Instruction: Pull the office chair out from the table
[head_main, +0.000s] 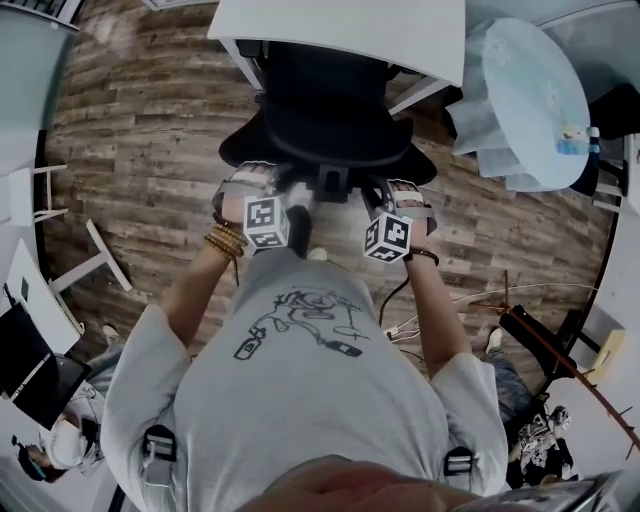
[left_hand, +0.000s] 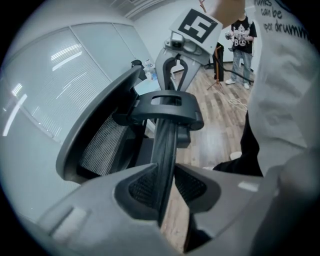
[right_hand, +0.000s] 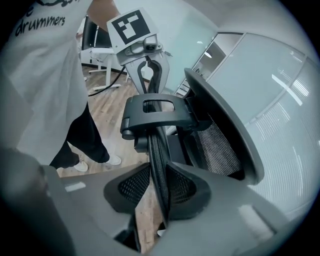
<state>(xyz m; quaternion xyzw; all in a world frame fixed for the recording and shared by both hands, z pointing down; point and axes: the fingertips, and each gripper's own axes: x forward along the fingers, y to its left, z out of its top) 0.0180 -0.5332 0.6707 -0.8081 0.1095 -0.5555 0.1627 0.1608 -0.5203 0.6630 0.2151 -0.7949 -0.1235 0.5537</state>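
Note:
The black office chair (head_main: 322, 130) stands with its seat tucked under the white table (head_main: 340, 28). Its backrest faces me. Both grippers hold the thin black top rim of the backrest, one on each side of the central bracket (left_hand: 167, 106). My left gripper (left_hand: 165, 187) is shut on the rim (left_hand: 164, 145), with the mesh back (left_hand: 100, 145) to its left. My right gripper (right_hand: 159, 187) is shut on the same rim (right_hand: 158, 150). Each gripper view shows the other gripper across the bracket. In the head view the left gripper (head_main: 252, 188) and right gripper (head_main: 405, 195) sit at the chair's near edge.
A round glass table (head_main: 530, 90) stands close to the right of the chair. Cables (head_main: 440, 310) lie on the wood floor at my right. A white desk frame (head_main: 90, 265) is at the left. A person (left_hand: 242, 40) stands at the far side of the room.

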